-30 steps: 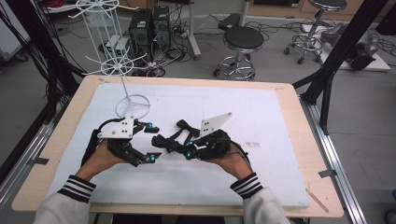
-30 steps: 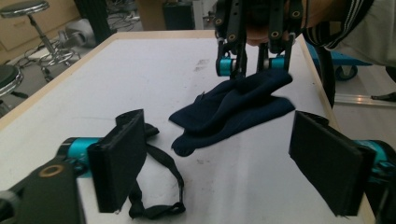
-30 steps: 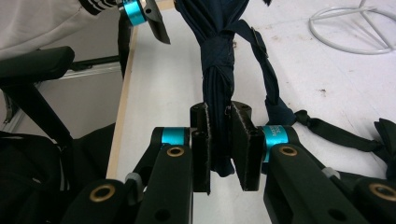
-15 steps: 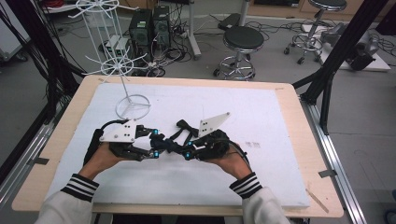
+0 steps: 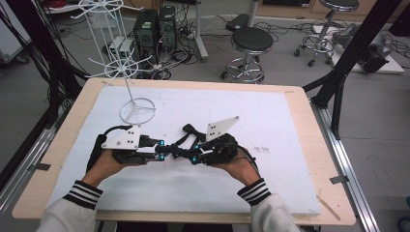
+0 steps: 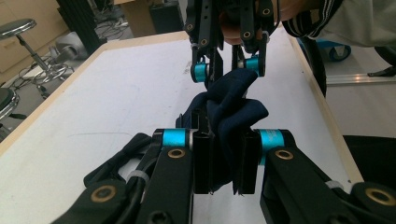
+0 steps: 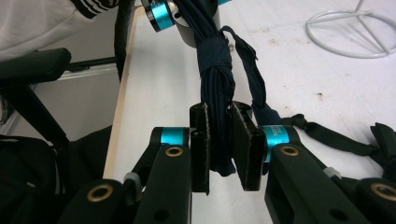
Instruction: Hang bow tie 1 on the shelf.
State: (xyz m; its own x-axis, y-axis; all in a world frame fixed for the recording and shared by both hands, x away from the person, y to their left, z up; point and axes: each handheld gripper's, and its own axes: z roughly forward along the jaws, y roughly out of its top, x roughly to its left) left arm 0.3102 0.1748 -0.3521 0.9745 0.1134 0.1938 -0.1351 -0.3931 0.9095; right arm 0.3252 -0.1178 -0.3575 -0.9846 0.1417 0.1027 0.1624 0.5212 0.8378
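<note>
High view: a dark blue cloth [image 5: 180,151] hangs between both tongs, near the white wire stand [image 5: 126,72] on the bench [image 5: 290,125]. Left tongs [image 6: 224,161] squeeze one end tight. Right tongs [image 7: 226,144] squeeze the other end tight, just beside them.

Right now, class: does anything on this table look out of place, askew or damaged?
Nothing stands out. The dark blue cloth is bunched and twisted because both hand-held grippers, left and right, pinch it. The white wire rack stands upright on the table.
</note>
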